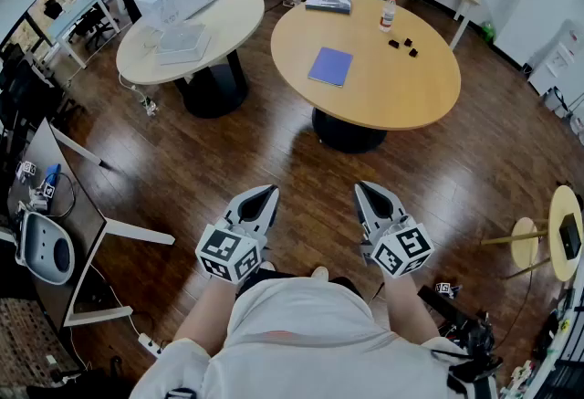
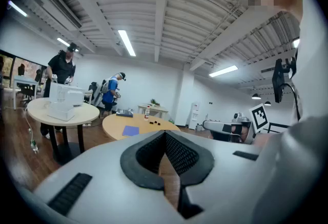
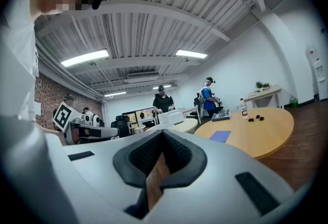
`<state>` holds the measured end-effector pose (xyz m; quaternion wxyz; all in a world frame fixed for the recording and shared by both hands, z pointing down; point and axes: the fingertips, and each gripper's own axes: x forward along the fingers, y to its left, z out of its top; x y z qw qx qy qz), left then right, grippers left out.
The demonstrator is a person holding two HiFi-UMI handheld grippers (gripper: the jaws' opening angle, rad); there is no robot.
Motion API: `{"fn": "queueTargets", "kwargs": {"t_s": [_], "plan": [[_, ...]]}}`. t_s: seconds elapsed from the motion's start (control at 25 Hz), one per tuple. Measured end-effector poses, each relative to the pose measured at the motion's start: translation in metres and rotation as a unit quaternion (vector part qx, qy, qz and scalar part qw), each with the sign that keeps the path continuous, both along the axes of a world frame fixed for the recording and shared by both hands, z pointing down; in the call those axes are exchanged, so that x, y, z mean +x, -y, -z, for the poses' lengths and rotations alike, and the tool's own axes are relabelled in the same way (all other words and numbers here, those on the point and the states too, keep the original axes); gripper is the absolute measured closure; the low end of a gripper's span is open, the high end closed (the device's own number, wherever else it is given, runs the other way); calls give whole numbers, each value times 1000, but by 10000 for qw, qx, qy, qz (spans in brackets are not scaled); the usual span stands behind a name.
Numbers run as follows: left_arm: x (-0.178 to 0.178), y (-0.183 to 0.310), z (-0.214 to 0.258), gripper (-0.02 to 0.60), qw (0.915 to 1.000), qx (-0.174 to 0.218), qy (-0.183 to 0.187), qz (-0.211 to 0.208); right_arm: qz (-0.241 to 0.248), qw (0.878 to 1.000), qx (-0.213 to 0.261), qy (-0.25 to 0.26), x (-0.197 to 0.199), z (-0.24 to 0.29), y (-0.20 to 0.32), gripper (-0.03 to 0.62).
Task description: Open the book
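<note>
Left tool (image 1: 264,194) and right tool (image 1: 370,191) both pinched together, empty. Blue book (image 1: 329,66) flat on the table (image 1: 401,91), well apart; looks thin, light. I'd lift the cover's edge.

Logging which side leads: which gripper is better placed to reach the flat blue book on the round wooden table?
Right, marginally. The right gripper and left gripper are both shut, empty and far from the flat blue book, but it lies slightly toward the right gripper's side.
</note>
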<state>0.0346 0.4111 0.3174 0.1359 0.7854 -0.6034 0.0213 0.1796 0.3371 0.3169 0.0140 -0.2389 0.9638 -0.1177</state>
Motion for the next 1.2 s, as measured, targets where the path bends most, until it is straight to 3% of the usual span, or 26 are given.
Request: {"fn": "queueTargets", "kwargs": {"t_s": [0.24, 0.48, 0.72, 1.2], "plan": [[23, 5, -3, 575, 9999, 16, -6, 105, 160, 9999, 4, 22, 16, -5, 13, 591], [18, 10, -11, 575, 9997, -37, -76, 229, 320, 9994, -133, -29, 8, -20, 14, 591], [10, 45, -19, 577, 9997, 41, -216, 146, 174, 9995, -202, -195, 3, -31, 41, 591], [-66, 137, -2, 575, 9987, 320, -384, -126, -37, 9990, 40, -441, -73, -9, 111, 591]]}}
